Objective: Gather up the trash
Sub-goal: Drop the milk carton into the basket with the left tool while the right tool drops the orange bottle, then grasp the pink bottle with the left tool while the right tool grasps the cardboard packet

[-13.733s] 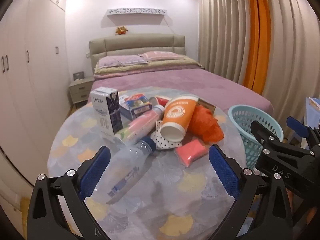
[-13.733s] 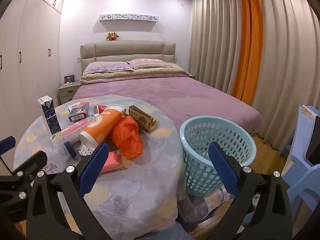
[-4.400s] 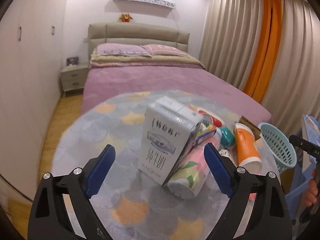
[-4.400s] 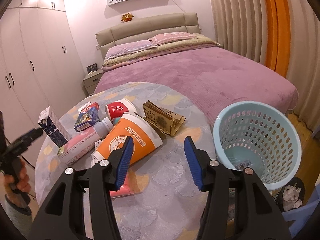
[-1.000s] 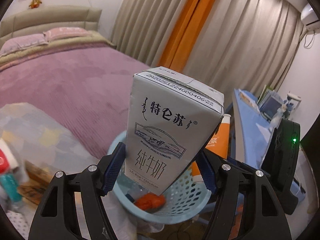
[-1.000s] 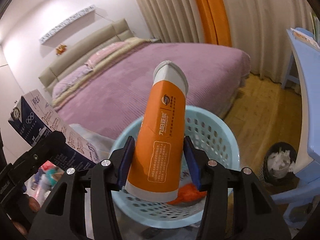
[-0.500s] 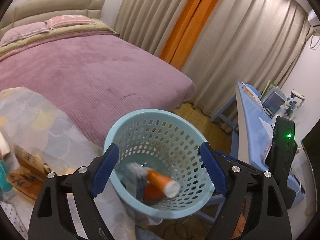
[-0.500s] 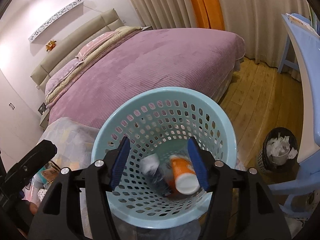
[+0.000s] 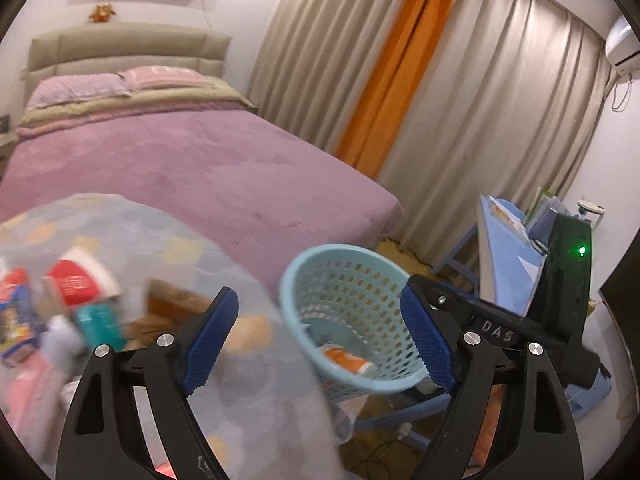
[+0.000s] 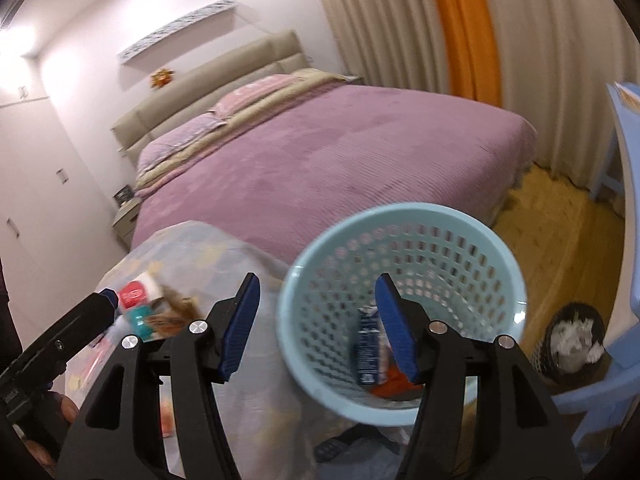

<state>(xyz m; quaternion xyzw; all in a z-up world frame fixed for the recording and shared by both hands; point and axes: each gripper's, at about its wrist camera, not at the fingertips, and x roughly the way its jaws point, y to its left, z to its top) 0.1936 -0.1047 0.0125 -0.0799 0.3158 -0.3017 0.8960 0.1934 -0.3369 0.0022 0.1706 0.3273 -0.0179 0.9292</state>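
My left gripper (image 9: 320, 338) is open and empty, over the gap between the round table (image 9: 240, 392) and the light blue basket (image 9: 348, 250). An orange cup (image 9: 346, 358) lies inside the basket. My right gripper (image 10: 318, 328) is also open with nothing between its pads, just above the basket's rim (image 10: 400, 212). In that view a milk carton (image 10: 367, 354) lies in the basket on something orange. On the table, blurred, are a red cup (image 9: 76, 280), a teal-capped item (image 9: 98, 320), a brown paper bag (image 9: 172, 300) and a blue box (image 9: 16, 320).
A purple bed (image 9: 180, 168) fills the space behind the table. A blue desk (image 9: 508, 248) stands right of the basket, and beige and orange curtains hang behind it. A small black bin of white tissue (image 10: 576, 344) sits on the wooden floor by a blue chair (image 10: 600, 380).
The left gripper let go of the milk carton and the right one the orange cup; both now lie in the basket. Both grippers have swung left, bringing the table back into view.
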